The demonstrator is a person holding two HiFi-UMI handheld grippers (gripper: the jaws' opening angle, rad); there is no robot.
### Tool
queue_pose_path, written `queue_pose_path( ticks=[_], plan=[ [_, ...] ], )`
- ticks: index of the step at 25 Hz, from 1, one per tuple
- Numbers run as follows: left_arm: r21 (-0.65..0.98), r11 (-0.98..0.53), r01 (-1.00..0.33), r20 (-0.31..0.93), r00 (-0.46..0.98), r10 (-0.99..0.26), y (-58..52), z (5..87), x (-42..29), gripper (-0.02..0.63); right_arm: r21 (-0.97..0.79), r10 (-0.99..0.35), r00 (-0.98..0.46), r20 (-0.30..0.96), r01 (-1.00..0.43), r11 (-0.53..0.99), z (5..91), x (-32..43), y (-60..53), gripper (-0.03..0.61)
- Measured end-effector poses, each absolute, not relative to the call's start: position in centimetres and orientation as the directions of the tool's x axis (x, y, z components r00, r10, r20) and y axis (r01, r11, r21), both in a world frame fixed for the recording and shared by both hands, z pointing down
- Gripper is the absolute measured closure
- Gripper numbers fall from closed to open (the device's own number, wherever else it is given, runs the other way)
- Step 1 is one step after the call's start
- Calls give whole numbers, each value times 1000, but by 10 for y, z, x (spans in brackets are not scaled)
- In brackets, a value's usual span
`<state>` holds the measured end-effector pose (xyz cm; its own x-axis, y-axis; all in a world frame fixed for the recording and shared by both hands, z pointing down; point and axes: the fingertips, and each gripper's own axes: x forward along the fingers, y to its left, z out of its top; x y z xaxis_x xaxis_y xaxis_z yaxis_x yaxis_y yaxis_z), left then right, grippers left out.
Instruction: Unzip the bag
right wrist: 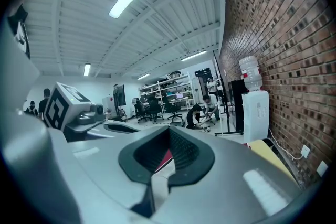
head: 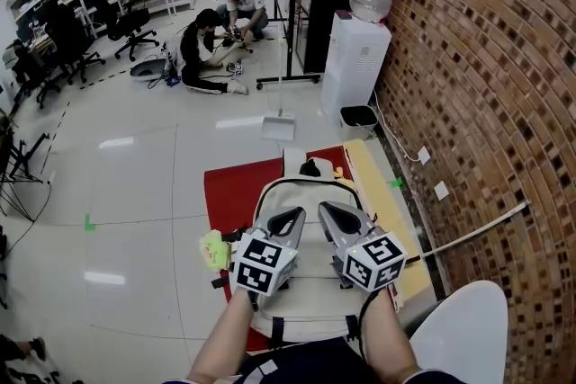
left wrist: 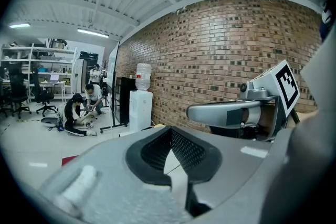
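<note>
A cream backpack [head: 309,187] with dark straps lies flat on a red mat [head: 231,190] on the floor, in the head view. Both grippers hover over its middle, side by side and pointing away from me. My left gripper [head: 289,218] is shut with nothing between its jaws. My right gripper [head: 329,212] is shut and empty too. The grippers cover much of the bag, and I cannot make out its zipper. In the left gripper view the shut jaws [left wrist: 170,132] fill the foreground and the right gripper [left wrist: 236,113] shows alongside. The right gripper view shows its shut jaws [right wrist: 169,132] and the left gripper [right wrist: 73,110].
A yellow-green soft toy [head: 213,249] lies at the bag's left edge. A yellowish board [head: 373,189] runs along the brick wall [head: 486,103] on the right. A water dispenser [head: 355,67], a dustpan [head: 278,128] and people sitting on the floor [head: 211,49] are further off. A white rounded surface [head: 463,333] sits near right.
</note>
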<state>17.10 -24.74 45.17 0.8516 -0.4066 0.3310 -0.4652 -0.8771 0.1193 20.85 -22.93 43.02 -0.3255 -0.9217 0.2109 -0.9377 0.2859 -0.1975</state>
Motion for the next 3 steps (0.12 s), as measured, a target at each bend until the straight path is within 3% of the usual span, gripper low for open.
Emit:
queue_pose_path(
  ticks=[3],
  plan=[
    [120,-878,-464,328,853,-406,-247,450,168,611,-196,-922,-326,211,-938,286,429,205,-229,574]
  ],
)
